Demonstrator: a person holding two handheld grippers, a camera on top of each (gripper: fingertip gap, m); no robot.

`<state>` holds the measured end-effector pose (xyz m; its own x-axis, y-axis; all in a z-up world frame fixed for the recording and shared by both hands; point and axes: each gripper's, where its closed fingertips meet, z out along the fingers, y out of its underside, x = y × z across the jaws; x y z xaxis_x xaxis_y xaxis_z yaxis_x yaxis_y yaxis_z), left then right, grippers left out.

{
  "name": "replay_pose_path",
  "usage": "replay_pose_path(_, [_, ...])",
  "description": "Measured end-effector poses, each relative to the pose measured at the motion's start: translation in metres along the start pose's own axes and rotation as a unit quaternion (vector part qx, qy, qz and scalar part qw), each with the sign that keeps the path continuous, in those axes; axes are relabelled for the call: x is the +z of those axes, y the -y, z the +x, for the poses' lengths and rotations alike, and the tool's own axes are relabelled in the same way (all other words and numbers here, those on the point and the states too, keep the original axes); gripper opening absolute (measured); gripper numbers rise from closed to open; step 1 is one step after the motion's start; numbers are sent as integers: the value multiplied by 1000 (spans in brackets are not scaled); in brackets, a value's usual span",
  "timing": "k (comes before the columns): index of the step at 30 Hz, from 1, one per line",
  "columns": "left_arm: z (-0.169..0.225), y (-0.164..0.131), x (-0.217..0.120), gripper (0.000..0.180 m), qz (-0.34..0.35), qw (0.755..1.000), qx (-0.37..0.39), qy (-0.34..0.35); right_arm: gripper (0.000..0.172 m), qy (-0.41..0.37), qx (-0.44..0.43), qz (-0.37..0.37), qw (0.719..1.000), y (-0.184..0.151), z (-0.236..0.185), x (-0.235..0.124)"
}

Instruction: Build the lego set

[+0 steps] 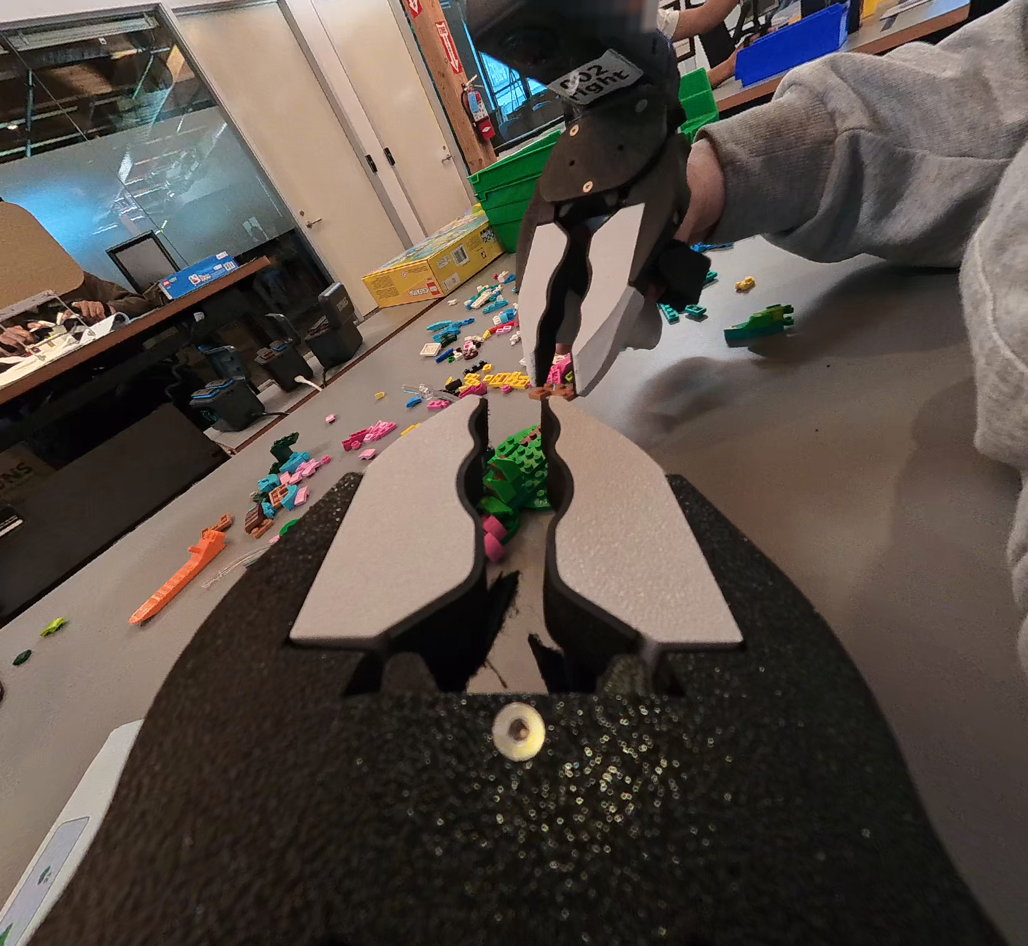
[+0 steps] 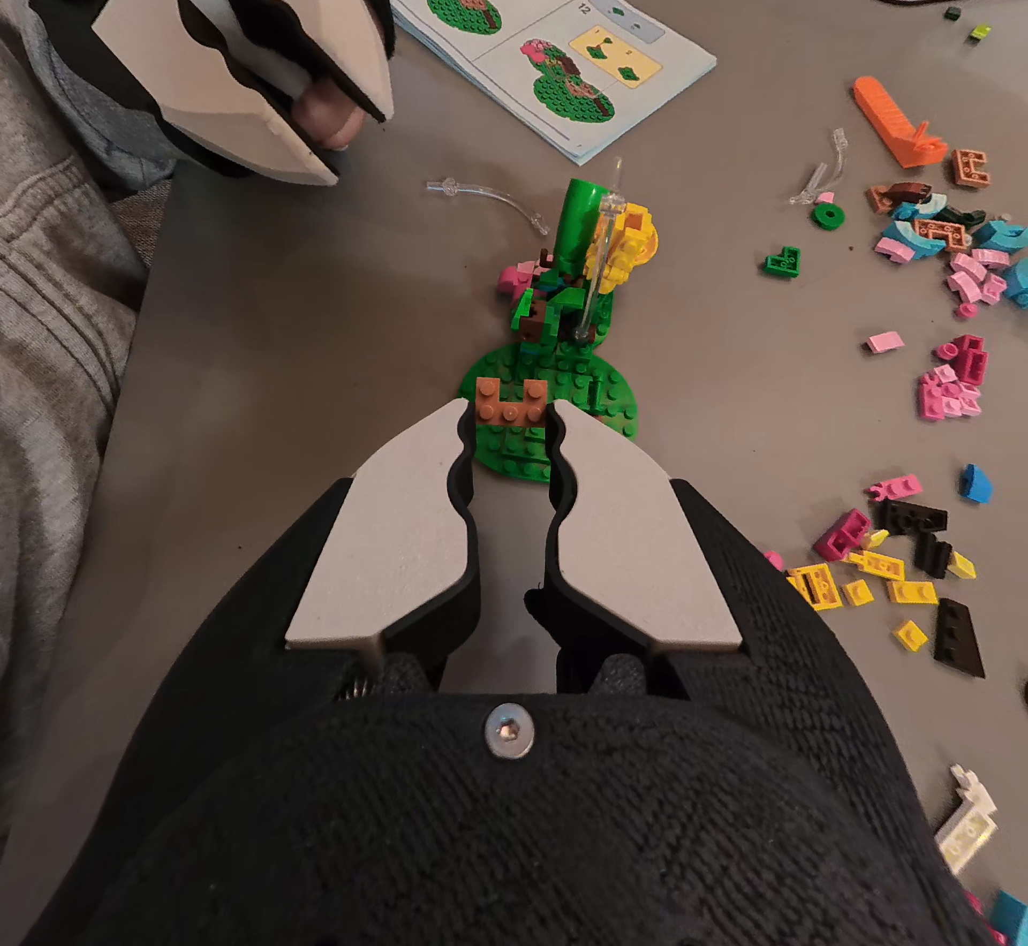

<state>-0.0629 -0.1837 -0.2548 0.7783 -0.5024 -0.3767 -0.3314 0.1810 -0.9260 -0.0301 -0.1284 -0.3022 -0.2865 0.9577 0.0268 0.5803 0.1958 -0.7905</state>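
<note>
- Two handheld grippers meet over a grey table (image 2: pixel 278 307) strewn with toy bricks.
- One, the right gripper (image 2: pixel 510 413), is clamped on a brown U-shaped plate (image 2: pixel 510 401): both pads press its side edges, and it sits level at the fingertips, studs up.
- That brown plate hangs just above the round green base (image 2: pixel 606 391) of a small brick model (image 2: pixel 573 274), which stands upright with a green cylinder, yellow pieces and a clear rod.
- Seen from the left wrist view, the right gripper (image 1: pixel 556 391) points steeply down, the brown plate (image 1: pixel 556 392) across its tips.
- Left gripper (image 2: pixel 359 146) hovers off to the side of the model, well apart from it; its jaws stand slightly apart with nothing between the tips, and a fingertip of the holding hand shows behind them.
- An open instruction booklet (image 2: pixel 556 29) lies beyond the model.
- Loose pink, yellow, black and blue bricks (image 2: pixel 957 380) lie scattered to one side, with an orange brick separator (image 2: pixel 895 124) near them.
</note>
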Motion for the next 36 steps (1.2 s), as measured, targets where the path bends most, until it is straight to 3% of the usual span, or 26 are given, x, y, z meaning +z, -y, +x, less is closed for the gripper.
replay_pose_path(36, [-2, 0, -3, 18, -3, 1000, -3, -3, 22, 1, -14, -3, 1000, -2, -5, 2])
